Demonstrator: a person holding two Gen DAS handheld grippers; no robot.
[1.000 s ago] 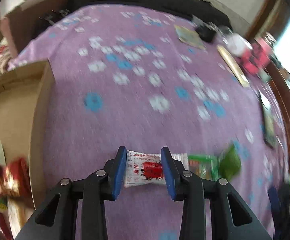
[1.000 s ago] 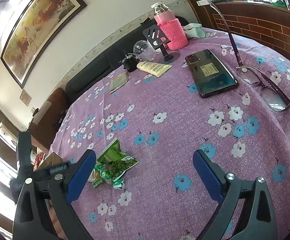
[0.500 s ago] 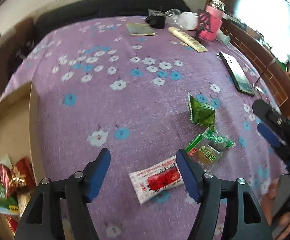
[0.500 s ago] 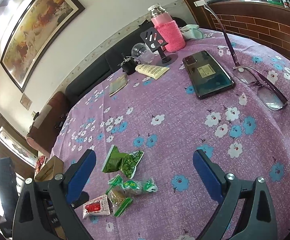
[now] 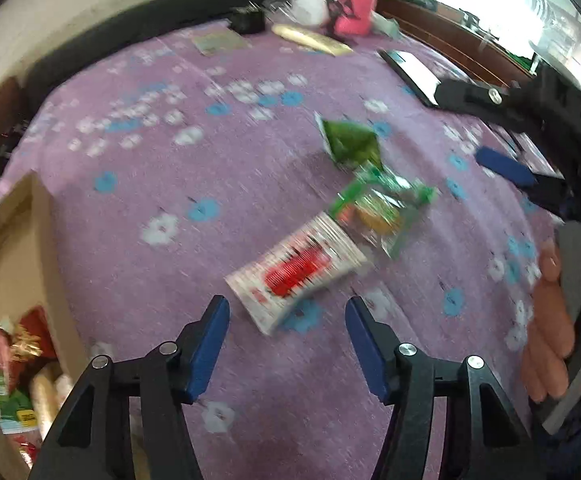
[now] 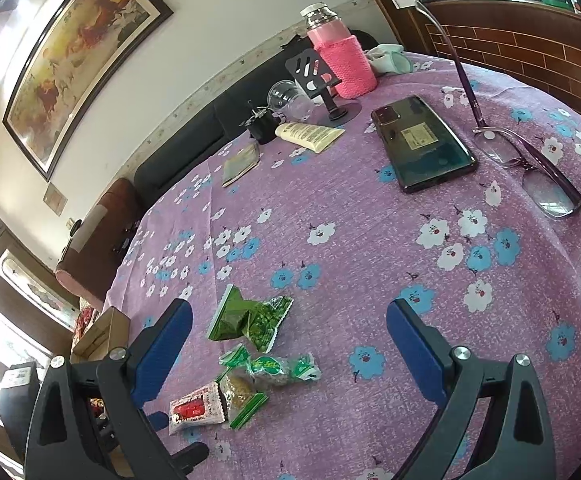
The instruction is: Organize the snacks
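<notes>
- The left gripper (image 5: 286, 344) is hovering over the purple flowered tablecloth (image 5: 170, 264) with its blue pads apart and closing a little; nothing is lying between them.
- The white-and-red snack packet (image 5: 298, 270) is lying flat on the cloth just ahead of the left jaws, its near corner reaching toward the gap without entering it, and neither pad is touching it.
- Just beyond that packet, further ahead and slightly toward the right jaw's side, a clear green-printed packet (image 5: 382, 208) is touching its far end, and a dark green packet (image 5: 350, 144) is sitting further out again.
- Off beyond the left jaw's outer side, a cardboard box (image 5: 38, 216) is standing open with several wrapped snacks (image 5: 14, 360) inside it.
- The right gripper (image 6: 288, 344) is waiting with its jaws spread wide and empty above the cloth.
- Seen from the right wrist, the three packets are lying near the inner side of its left jaw: the dark green one furthest ahead, the clear green one in the middle, the white-and-red one closest in.
- Far ahead of the right jaws, a phone (image 6: 422, 144), a pair of glasses (image 6: 530, 168) and a pink bottle (image 6: 340, 56) are resting on the cloth.
- A person's hand (image 5: 546, 320) is gripping the right gripper's handle, out past the left gripper's right jaw.
</notes>
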